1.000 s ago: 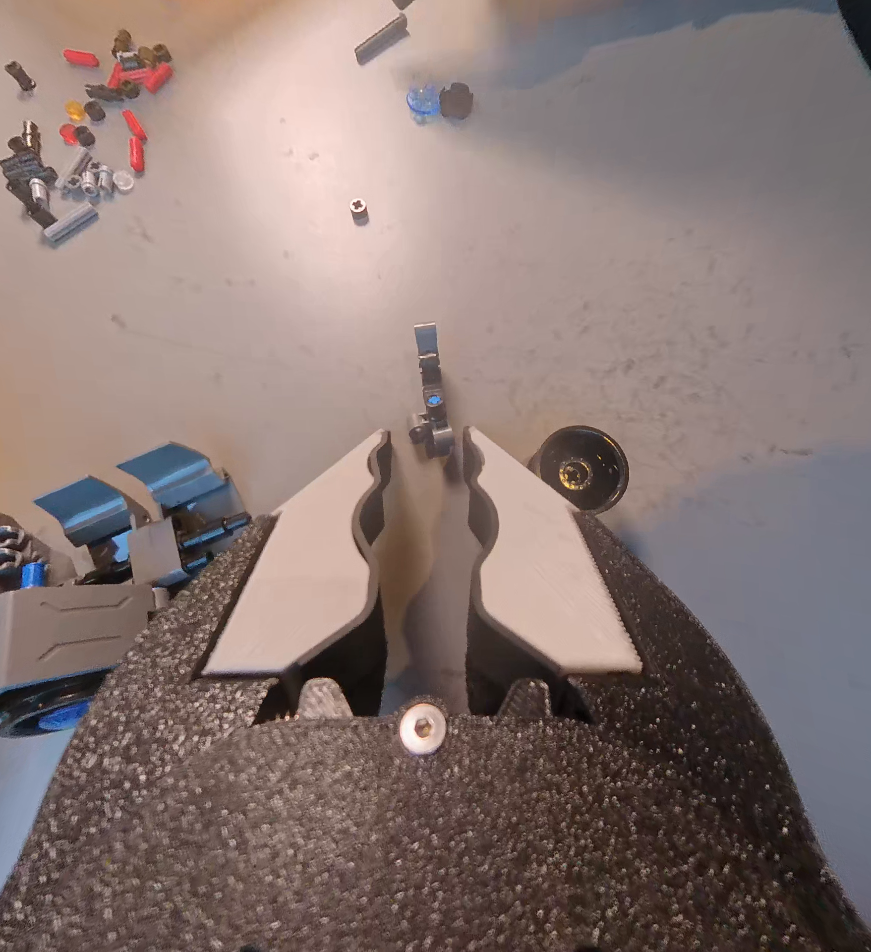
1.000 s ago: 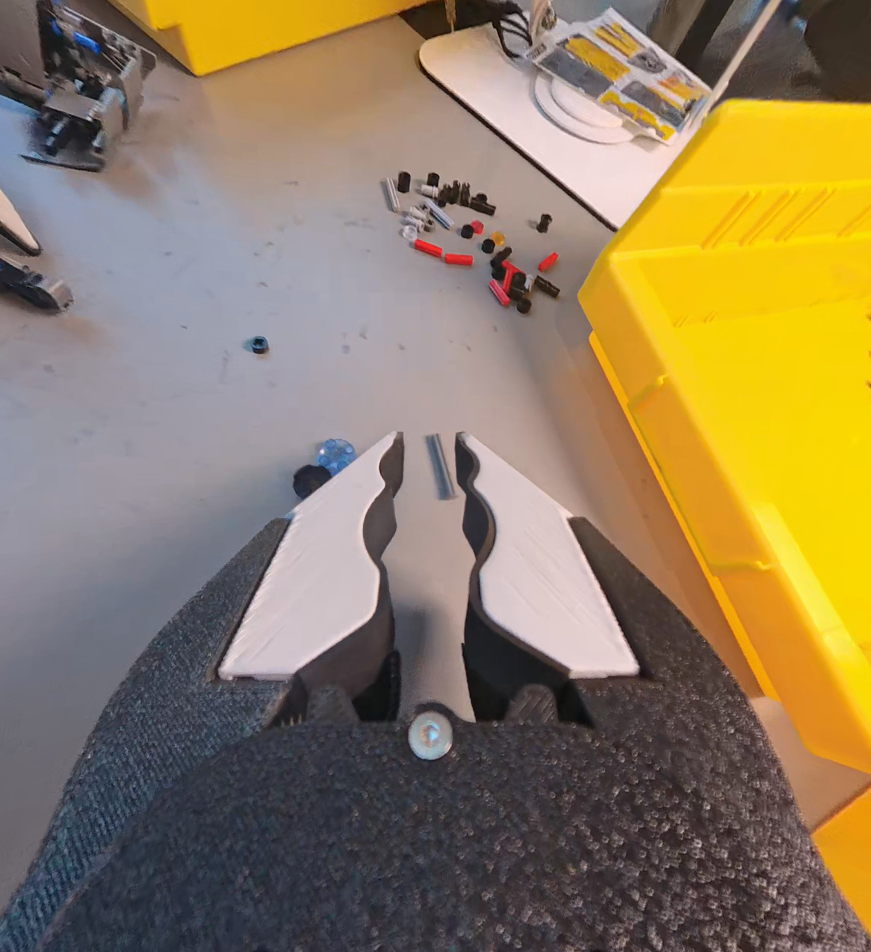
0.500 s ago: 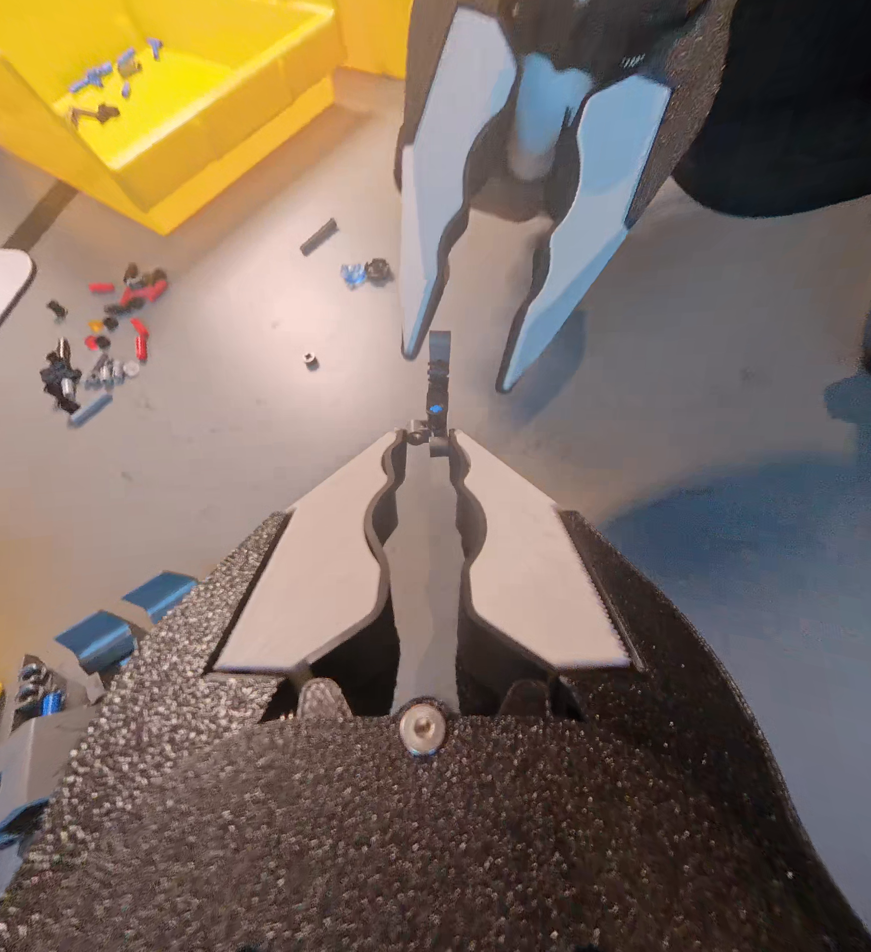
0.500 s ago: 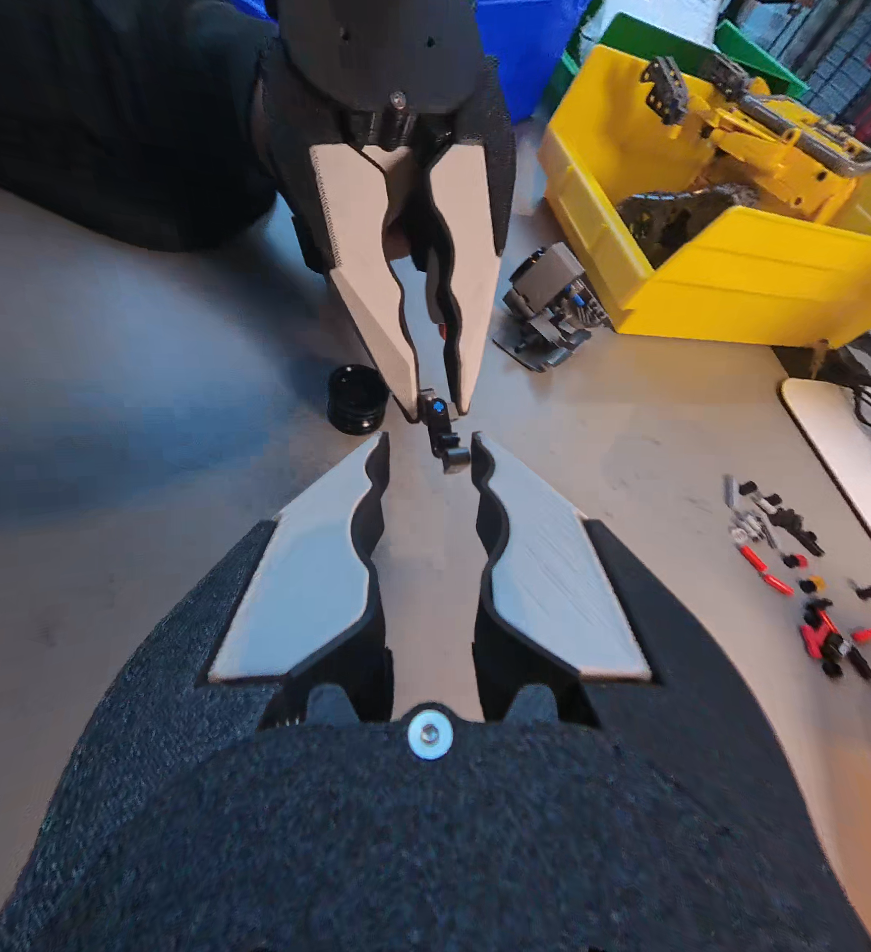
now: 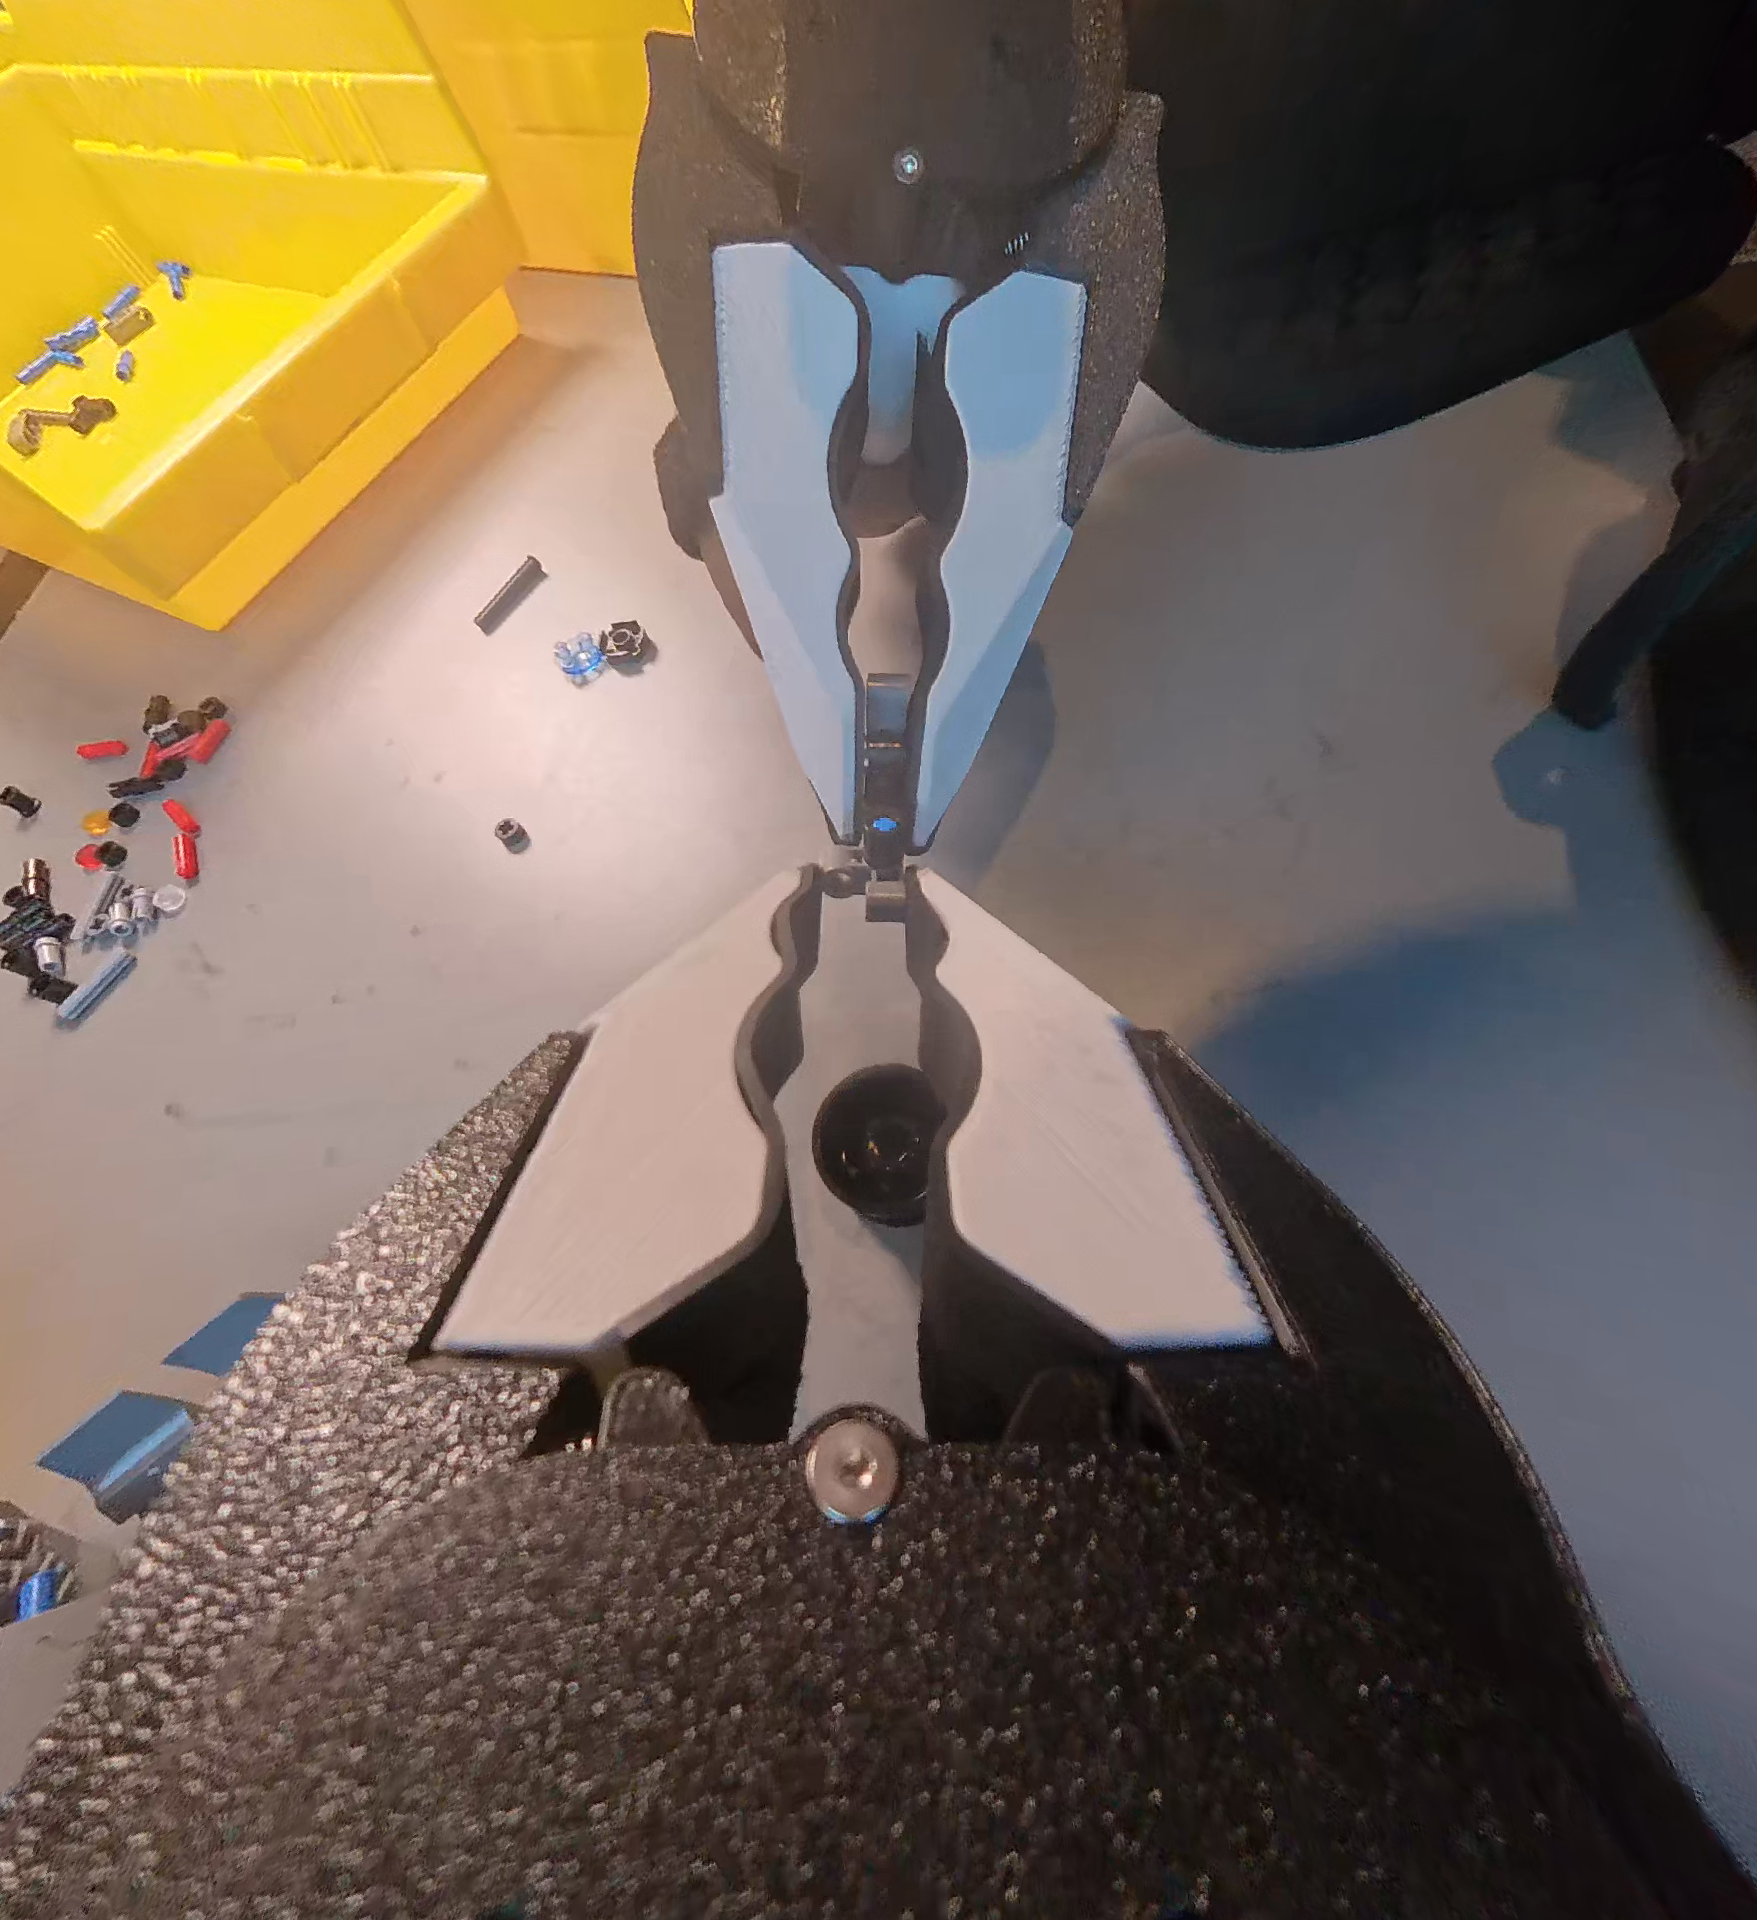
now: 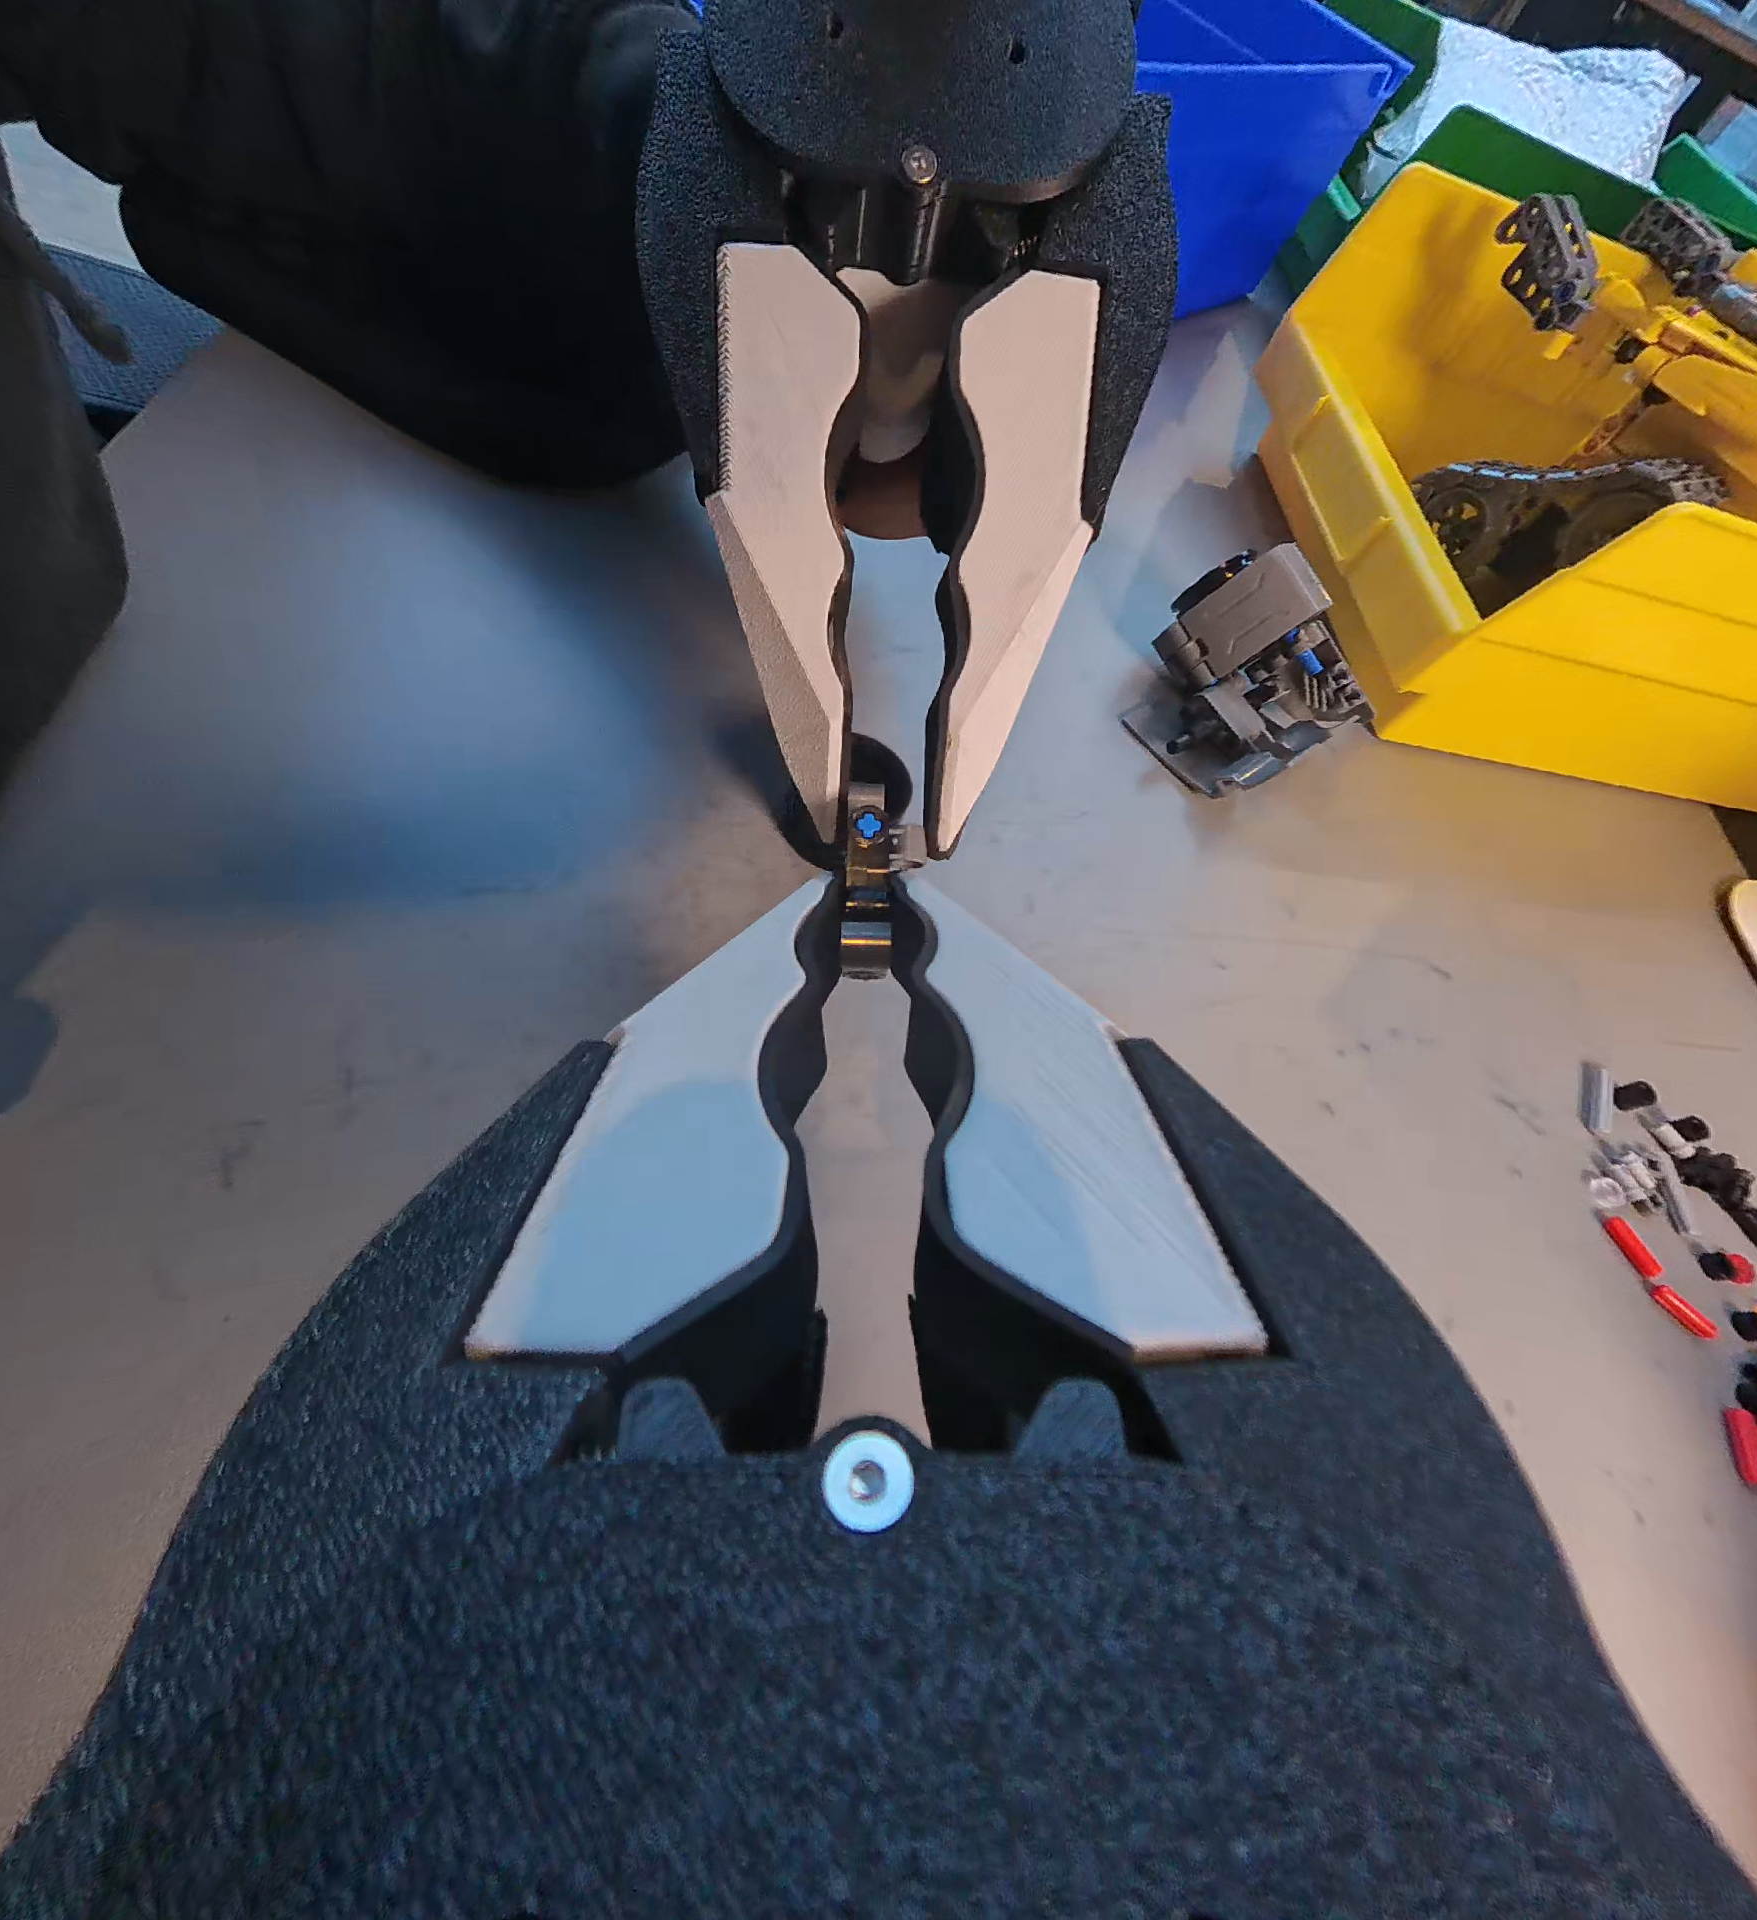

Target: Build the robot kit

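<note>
Small grey-black brick assembly (image 5: 879, 831) clamped tip-to-tip: left gripper (image 5: 866, 883) grasping near end, right gripper (image 6: 869, 904) grasping far end, above worktop (image 5: 334, 935).

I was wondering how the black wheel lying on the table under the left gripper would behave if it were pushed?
The black wheel lies flat on its side on the grey table, so it would probably slide rather than roll. It looks like small, rigid plastic, so likely light and stiff. Tipped onto its rim, it might roll away.

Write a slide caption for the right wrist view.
Two claws meet tip to tip over a grey table, gripping one small brick assembly.
</note>
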The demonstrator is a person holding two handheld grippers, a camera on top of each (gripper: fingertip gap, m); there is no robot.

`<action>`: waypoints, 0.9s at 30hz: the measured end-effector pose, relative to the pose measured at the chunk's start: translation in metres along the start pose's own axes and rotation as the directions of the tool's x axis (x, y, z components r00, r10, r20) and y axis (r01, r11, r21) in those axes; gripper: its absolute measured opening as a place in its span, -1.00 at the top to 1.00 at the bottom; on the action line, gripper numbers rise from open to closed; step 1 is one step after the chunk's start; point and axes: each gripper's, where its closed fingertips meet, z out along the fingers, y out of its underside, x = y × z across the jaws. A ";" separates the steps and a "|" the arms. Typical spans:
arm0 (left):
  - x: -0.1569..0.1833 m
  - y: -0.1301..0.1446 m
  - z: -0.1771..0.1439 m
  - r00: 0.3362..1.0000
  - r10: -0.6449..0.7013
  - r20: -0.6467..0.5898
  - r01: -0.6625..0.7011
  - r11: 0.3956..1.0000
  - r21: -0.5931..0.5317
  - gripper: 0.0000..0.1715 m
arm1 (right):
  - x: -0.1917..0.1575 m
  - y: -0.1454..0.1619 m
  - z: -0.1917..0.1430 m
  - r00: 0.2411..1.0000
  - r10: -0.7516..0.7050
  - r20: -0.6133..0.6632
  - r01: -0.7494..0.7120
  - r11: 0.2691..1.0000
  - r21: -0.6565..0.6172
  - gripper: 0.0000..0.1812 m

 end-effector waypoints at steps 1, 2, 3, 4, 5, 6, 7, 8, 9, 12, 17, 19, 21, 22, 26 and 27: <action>0.000 0.000 0.000 1.000 0.002 0.003 -0.002 1.000 -0.003 0.83 | 0.000 0.001 0.000 1.000 0.002 -0.002 -0.002 1.000 -0.003 0.92; 0.000 0.001 0.001 1.000 0.002 -0.001 -0.002 1.000 -0.004 0.83 | -0.001 0.001 0.000 1.000 0.004 0.004 -0.004 1.000 -0.005 0.92; 0.001 0.001 0.001 1.000 -0.001 -0.003 0.001 1.000 -0.004 0.83 | -0.001 0.001 0.000 1.000 0.006 0.003 -0.006 1.000 -0.006 0.92; 0.000 0.001 0.001 1.000 -0.004 -0.002 0.004 1.000 -0.003 0.83 | 0.000 0.001 0.000 1.000 0.010 0.002 -0.010 1.000 -0.007 0.92; 0.000 0.001 0.001 1.000 -0.010 -0.005 0.010 1.000 -0.002 0.83 | -0.001 0.002 0.001 1.000 0.014 0.004 -0.014 1.000 -0.008 0.92; 0.001 0.002 0.002 1.000 -0.017 -0.007 0.017 1.000 -0.001 0.83 | 0.000 0.002 0.000 1.000 0.019 0.004 -0.019 1.000 -0.008 0.92; 0.001 0.002 0.002 1.000 -0.025 -0.009 0.025 1.000 0.001 0.83 | -0.001 0.003 0.001 1.000 0.029 0.006 -0.029 1.000 -0.010 0.92; 0.000 0.002 0.002 1.000 -0.029 -0.009 0.029 1.000 0.005 0.83 | 0.000 0.003 0.001 0.999 0.039 0.006 -0.039 0.999 -0.012 0.92; 0.001 0.002 0.002 0.999 -0.031 -0.008 0.031 0.999 0.012 0.83 | -0.001 0.003 0.000 0.999 0.044 0.007 -0.044 0.999 -0.011 0.92; 0.002 0.000 0.002 0.999 -0.042 -0.023 0.042 0.998 0.036 0.82 | -0.002 0.002 -0.002 0.998 0.053 0.015 -0.053 0.999 -0.005 0.92; 0.001 -0.007 -0.001 0.998 -0.055 -0.019 0.056 0.995 0.077 0.82 | 0.001 -0.003 -0.008 0.997 0.082 0.013 -0.083 0.996 0.032 0.91; -0.003 -0.008 -0.003 0.998 -0.062 0.001 0.061 0.994 0.092 0.82 | 0.005 -0.004 -0.011 0.995 0.097 -0.005 -0.096 0.994 0.045 0.89; -0.007 -0.009 -0.004 0.998 -0.069 0.016 0.067 0.992 0.104 0.82 | 0.010 -0.006 -0.016 0.993 0.118 -0.019 -0.117 0.991 0.067 0.88; -0.008 -0.009 -0.005 0.997 -0.073 0.023 0.070 0.991 0.110 0.82 | 0.012 -0.007 -0.018 0.991 0.128 -0.026 -0.126 0.989 0.081 0.88; -0.010 -0.009 -0.005 0.996 -0.085 0.024 0.081 0.989 0.126 0.83 | 0.015 -0.010 -0.023 0.989 0.147 -0.028 -0.144 0.984 0.107 0.91; -0.009 -0.009 -0.005 0.996 -0.084 0.020 0.081 0.989 0.125 0.83 | 0.014 -0.009 -0.023 0.989 0.149 -0.022 -0.146 0.984 0.106 0.91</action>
